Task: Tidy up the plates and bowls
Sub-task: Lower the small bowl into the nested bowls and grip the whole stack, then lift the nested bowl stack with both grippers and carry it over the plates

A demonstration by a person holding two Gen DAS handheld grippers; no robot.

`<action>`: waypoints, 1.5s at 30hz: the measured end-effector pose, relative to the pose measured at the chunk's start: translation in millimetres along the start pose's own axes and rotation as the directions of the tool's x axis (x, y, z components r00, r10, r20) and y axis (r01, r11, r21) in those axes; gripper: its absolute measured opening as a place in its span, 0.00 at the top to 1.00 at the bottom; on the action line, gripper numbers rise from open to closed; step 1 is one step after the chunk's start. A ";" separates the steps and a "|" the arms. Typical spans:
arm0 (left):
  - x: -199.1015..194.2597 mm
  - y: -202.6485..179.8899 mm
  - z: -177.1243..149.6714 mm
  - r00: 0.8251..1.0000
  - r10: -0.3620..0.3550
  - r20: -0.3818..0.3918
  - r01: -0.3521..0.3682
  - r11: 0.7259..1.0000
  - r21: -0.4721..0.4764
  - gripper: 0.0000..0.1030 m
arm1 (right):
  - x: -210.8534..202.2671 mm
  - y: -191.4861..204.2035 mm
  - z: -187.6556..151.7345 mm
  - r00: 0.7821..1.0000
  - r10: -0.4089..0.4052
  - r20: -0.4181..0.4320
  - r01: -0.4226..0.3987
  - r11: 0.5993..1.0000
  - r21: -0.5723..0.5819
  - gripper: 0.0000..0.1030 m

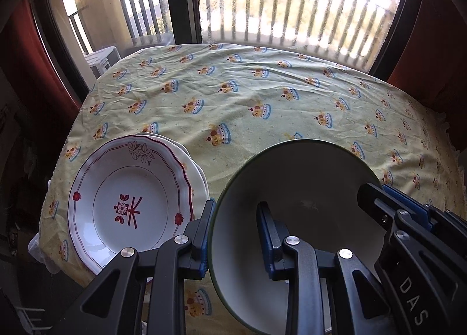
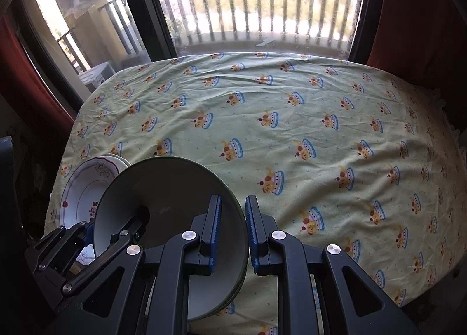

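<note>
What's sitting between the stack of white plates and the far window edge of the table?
Nothing: the left wrist view shows bare tablecloth beyond the white plates.

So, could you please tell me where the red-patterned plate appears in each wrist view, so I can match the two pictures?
Left wrist: the red-patterned plate fills the lower left, just left of the left gripper.
Right wrist: the plate sits small at the far left edge, partly hidden behind the green-rimmed bowl.
Shared landmark: that bowl, gripped on opposite rims by both grippers, lies immediately right of the plate.
</note>
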State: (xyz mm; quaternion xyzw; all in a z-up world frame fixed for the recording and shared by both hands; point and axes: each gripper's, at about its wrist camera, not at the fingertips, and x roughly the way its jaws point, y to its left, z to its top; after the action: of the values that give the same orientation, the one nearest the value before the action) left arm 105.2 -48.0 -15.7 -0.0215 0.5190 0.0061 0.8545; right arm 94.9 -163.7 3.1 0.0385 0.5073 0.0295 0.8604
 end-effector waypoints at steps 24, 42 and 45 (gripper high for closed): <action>14.2 -0.8 -15.7 1.000 0.009 -0.027 -0.009 1.000 0.004 0.68 | 19.0 1.9 -17.0 1.000 -0.017 -0.021 0.017 1.000 -0.023 0.78; 43.8 8.9 -12.7 0.969 -0.198 -0.149 0.201 0.980 0.004 0.55 | 34.5 6.7 -19.3 0.996 -0.017 -0.086 0.024 0.997 0.077 0.41; 46.5 9.7 -8.7 0.955 -0.235 -0.179 0.244 0.969 0.029 0.56 | 40.4 5.4 -18.8 0.993 -0.035 -0.111 0.048 0.992 0.120 0.41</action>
State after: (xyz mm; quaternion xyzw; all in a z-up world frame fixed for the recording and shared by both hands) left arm 118.6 -39.2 -61.3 -0.0630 0.5853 -0.1128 0.8005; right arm 97.9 -154.0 -40.6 0.0790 0.5549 -0.0176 0.8280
